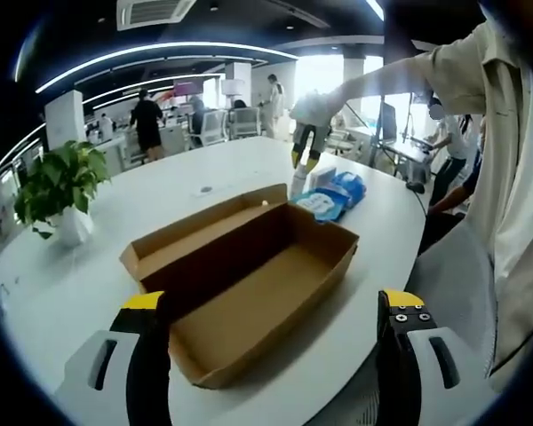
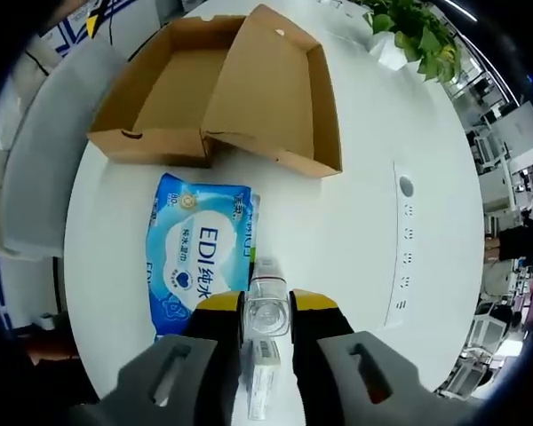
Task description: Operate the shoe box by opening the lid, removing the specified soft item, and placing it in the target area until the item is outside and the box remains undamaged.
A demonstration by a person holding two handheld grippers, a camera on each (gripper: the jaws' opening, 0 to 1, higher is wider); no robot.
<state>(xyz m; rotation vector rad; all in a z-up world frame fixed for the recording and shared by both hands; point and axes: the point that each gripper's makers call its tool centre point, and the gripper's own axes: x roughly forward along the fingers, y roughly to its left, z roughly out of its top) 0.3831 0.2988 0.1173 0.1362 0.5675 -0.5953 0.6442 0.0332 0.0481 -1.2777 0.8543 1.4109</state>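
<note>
Shoe box (image 1: 249, 284): plain brown corrugated cardboard, rectangular, open, interior bare. Hinged lid (image 1: 204, 232) folded back along one long side, resting flat-edged on the table. In the right gripper view the box (image 2: 164, 84) and its lid (image 2: 275, 93) stand at the top, well apart from the hand-held gripper.

Soft item: wet-wipes pack (image 2: 200, 253), soft glossy blue-and-white plastic pouch, flat and pillow-shaped, printed "EDI". Lies outside the box on the table, just beside the box's short end. In the left gripper view the pack (image 1: 330, 197) lies beyond the far end of the box.

Table (image 1: 89, 266): smooth white top, rounded outline, with a recessed strip of small round fittings (image 2: 401, 240) on its surface.

Left hand-held gripper (image 1: 275, 311): grey body, black fingers with yellow tips, jaws spread wide and holding nothing, raised over the near end of the box.

Right hand-held gripper (image 2: 266, 306): same build, jaws closed onto a small clear plastic bottle (image 2: 266, 311), cylindrical, seen end-on, beside the wipes pack. In the left gripper view this hand-held gripper (image 1: 302, 160) hangs point-down from a person's outstretched arm in a pale sleeve (image 1: 426, 75).

Potted plant (image 1: 62, 182): green leafy, white pot, at the table's edge.

Background: office desks, chairs, standing people.
</note>
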